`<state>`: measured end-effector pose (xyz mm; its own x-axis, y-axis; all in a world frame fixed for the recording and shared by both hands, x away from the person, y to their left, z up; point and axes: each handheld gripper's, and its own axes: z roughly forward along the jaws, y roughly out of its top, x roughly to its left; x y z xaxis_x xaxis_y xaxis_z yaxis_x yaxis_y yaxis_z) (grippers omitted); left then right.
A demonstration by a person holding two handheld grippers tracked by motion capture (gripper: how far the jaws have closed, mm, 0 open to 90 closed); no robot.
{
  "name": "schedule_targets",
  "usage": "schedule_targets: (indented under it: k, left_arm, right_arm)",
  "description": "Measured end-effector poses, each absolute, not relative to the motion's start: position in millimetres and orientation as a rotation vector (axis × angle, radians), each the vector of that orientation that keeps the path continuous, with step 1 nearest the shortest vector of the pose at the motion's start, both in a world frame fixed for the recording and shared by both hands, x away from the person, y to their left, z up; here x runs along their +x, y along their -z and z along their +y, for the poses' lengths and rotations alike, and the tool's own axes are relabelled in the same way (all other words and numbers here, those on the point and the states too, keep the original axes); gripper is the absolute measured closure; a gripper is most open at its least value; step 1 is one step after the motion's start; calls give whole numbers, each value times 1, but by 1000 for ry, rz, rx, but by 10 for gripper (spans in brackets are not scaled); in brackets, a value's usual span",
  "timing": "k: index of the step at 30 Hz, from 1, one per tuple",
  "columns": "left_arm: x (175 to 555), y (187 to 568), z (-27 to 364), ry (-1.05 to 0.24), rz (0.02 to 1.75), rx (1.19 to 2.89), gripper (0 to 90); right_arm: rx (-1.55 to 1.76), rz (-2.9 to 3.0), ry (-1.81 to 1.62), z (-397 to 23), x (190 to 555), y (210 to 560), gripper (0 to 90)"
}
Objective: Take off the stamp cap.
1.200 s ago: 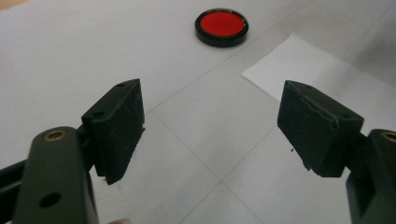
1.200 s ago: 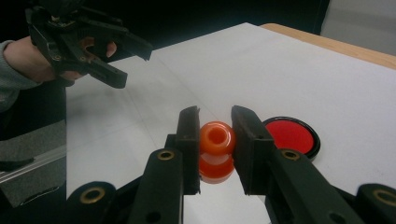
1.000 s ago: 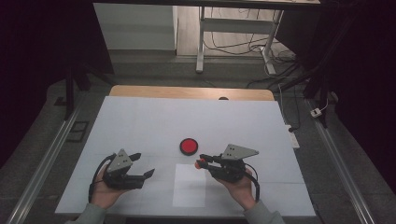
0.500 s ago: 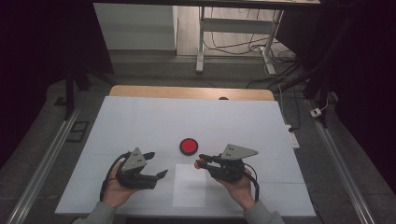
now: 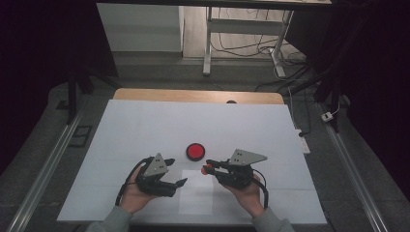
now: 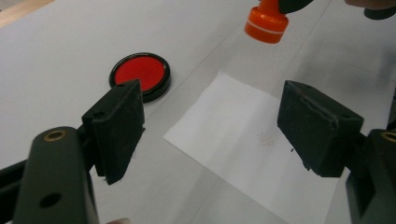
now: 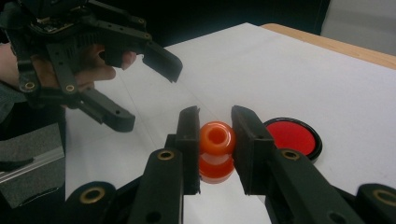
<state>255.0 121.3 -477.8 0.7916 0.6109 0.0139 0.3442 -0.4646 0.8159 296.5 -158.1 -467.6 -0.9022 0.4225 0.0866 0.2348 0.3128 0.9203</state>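
My right gripper (image 5: 209, 168) is shut on a small orange stamp (image 7: 215, 151), held just above the table with its handle pinched between the jaws (image 7: 215, 140). The same stamp (image 6: 267, 21) hangs over the far edge of a white sheet of paper (image 6: 252, 140). A round red ink pad (image 5: 196, 151) in a black case lies just beyond both grippers. My left gripper (image 5: 177, 171) stands open at the left edge of the paper (image 5: 196, 192), nothing between its jaws (image 6: 215, 126). A faint speckled mark shows on the sheet.
A large white mat (image 5: 145, 125) covers the wooden table (image 5: 193, 95). Dark floor, metal rails and cables surround the table. The open left gripper (image 7: 140, 88) sits close to the stamp, to its left in the right gripper view.
My left gripper has moved right, toward the paper and the right gripper. The right gripper and the stamp have stayed where they were.
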Motion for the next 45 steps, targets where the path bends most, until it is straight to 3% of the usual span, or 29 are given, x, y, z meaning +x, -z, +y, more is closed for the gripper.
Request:
schedule_targets:
  k: [45]
  left_arm:
    - [267, 484, 71, -379, 623, 2142, 289]
  right_arm:
    - [598, 2407, -1644, -153, 295, 469, 723]
